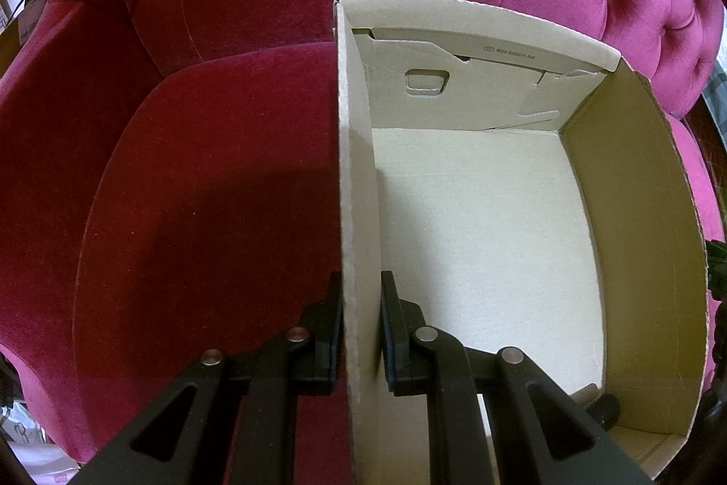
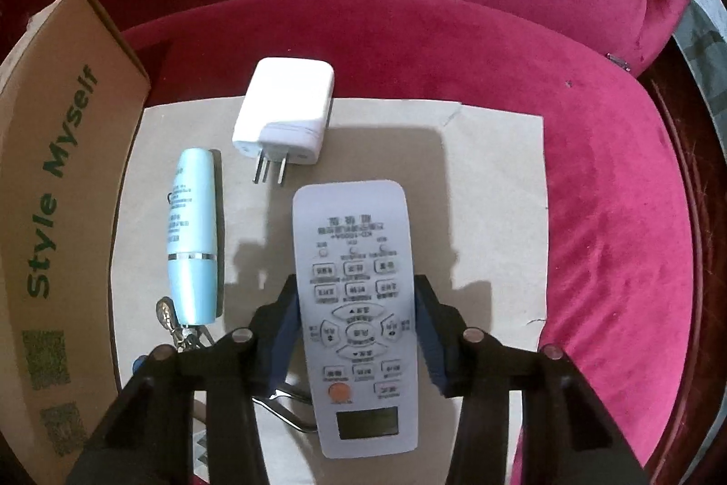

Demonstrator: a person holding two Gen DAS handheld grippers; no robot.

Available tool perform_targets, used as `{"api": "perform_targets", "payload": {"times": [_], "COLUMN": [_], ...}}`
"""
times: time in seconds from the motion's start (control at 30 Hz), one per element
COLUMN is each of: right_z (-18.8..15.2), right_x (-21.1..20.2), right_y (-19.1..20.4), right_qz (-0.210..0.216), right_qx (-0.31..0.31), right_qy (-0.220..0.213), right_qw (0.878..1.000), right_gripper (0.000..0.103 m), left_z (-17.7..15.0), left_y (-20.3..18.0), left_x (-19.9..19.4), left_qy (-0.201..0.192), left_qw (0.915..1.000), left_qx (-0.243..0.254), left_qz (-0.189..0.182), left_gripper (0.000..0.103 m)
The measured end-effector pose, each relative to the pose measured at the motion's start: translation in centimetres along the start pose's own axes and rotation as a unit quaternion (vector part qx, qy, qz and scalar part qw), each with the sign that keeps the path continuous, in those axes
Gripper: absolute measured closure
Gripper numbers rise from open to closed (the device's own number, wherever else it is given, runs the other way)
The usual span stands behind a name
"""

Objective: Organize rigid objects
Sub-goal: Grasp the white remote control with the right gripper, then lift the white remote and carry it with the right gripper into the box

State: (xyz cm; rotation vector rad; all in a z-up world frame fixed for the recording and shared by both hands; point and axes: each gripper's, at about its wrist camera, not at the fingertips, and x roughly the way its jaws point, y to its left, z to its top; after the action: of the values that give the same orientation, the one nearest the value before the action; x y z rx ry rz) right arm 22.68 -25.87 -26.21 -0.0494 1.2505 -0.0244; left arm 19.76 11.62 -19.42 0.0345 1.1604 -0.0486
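a white remote control [image 2: 359,317] is lying face up on a sheet of brown paper [image 2: 495,212] spread over the crimson velvet seat [image 2: 613,221], its long axis running straight away from the right gripper [image 2: 356,330], in line with the fingers rather than across them. the remote's lower half is sitting between the two blue-padded jaws, which are standing partly closed and flanking its long edges, the left pad at the edge and the right one just beside it; whether they are already pressing is hard to tell, so the grip is looking near but not yet sure. the right hand is plainly the nearer one, and any squeeze is going to fall across the remote's narrow width. just beyond it, a white plug adapter [image 2: 284,112] is resting with its prongs pointing back toward the remote, and a pale blue tube [image 2: 193,235] is lying parallel to the left, beside a cardboard box [image 2: 54,176]. in the other view, the left gripper [image 1: 361,330] is clamping shut on the box's upright side wall [image 1: 359,189], apparently steadying it; the box interior is showing mostly bare.
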Motion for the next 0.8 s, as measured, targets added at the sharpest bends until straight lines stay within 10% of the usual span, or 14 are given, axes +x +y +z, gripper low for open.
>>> {"api": "perform_targets", "payload": {"times": [0.8], "right_z": [0.2], "right_x": [-6.2], "right_y": [1.4], "right_qz": [-0.009], "right_qx": [0.017], "right_qy": [-0.029], "right_qw": [0.999], "right_gripper": [0.053], "left_z": [-0.1], "left_y": [-0.1], "left_x": [0.0], "left_qy": [0.0], "left_qw": [1.0], "left_qx": [-0.001], "left_qz": [0.0], "left_gripper": [0.088]}}
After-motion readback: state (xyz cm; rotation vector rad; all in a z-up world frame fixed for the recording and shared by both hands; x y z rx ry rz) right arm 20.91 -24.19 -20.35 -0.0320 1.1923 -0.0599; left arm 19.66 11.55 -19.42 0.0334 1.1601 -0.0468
